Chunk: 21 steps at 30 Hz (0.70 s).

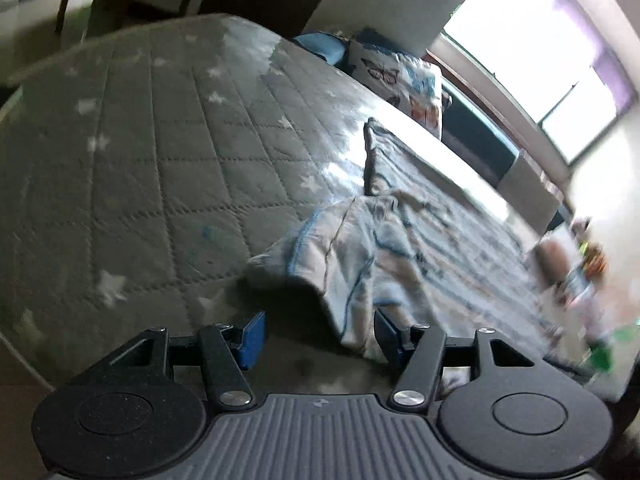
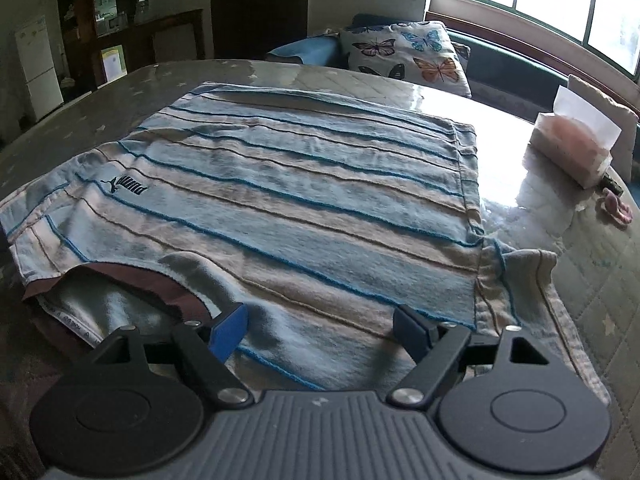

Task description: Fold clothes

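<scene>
A light blue and beige striped shirt (image 2: pixel 280 184) with a Puma logo lies spread flat on a grey quilted star-pattern table cover (image 2: pixel 592 320). Its brown collar (image 2: pixel 140 284) is at the near left and a sleeve (image 2: pixel 520 276) sticks out at the near right. My right gripper (image 2: pixel 320 326) is open just above the shirt's near edge. In the left wrist view the shirt (image 1: pixel 420 240) lies to the right with a sleeve (image 1: pixel 340 252) folded up toward me. My left gripper (image 1: pixel 320 336) is open, its right finger beside the sleeve's edge, holding nothing.
A butterfly-print cushion (image 2: pixel 408 54) and a blue cushion (image 2: pixel 304 50) sit at the table's far side under a window. A tissue pack (image 2: pixel 572 148) and a small pink item (image 2: pixel 616 208) lie at the right. A dark cabinet (image 2: pixel 120 32) and door stand behind.
</scene>
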### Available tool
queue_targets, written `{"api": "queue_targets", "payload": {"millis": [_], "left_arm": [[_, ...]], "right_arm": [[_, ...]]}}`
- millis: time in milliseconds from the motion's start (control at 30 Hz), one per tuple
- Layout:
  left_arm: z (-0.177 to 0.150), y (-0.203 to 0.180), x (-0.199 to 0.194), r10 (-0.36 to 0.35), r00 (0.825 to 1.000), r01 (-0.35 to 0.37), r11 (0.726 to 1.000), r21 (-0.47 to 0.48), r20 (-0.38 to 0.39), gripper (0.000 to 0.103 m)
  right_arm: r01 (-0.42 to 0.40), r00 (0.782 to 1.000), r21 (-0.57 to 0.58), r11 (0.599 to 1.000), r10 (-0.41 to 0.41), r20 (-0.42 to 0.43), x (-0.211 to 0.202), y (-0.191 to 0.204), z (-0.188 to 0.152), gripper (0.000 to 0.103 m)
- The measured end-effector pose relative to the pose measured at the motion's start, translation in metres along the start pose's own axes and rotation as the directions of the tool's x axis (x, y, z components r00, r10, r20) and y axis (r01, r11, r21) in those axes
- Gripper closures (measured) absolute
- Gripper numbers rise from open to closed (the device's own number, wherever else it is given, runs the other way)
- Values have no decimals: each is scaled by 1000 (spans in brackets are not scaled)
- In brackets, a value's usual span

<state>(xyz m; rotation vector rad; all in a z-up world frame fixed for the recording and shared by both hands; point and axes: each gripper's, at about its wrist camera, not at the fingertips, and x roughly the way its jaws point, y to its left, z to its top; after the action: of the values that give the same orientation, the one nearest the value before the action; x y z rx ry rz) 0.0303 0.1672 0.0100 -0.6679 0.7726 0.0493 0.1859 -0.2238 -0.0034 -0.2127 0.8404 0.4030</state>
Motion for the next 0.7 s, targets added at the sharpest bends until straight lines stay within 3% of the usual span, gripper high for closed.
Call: {"api": "queue_targets", "payload": {"millis": [233, 533, 633, 667, 700], "left_arm": [[11, 16, 16, -136, 990, 140, 971, -196, 33, 42], [38, 18, 17, -59, 980, 89, 985, -149, 191, 47], [43, 16, 18, -35, 975, 63, 991, -121, 221, 57], [45, 15, 19, -30, 973, 57, 992, -111, 229, 67], [46, 14, 20, -26, 972, 52, 993, -104, 235, 84]], "right_arm": [[-7, 1000, 4, 1000, 7, 4, 1, 2, 0, 20], [-7, 1000, 18, 1000, 7, 5, 2, 1, -1, 15], [-9, 1000, 20, 1000, 9, 6, 2, 0, -1, 14], [-10, 1000, 21, 1000, 9, 7, 3, 0, -1, 14], [-10, 1000, 22, 1000, 9, 7, 3, 0, -1, 14]]}}
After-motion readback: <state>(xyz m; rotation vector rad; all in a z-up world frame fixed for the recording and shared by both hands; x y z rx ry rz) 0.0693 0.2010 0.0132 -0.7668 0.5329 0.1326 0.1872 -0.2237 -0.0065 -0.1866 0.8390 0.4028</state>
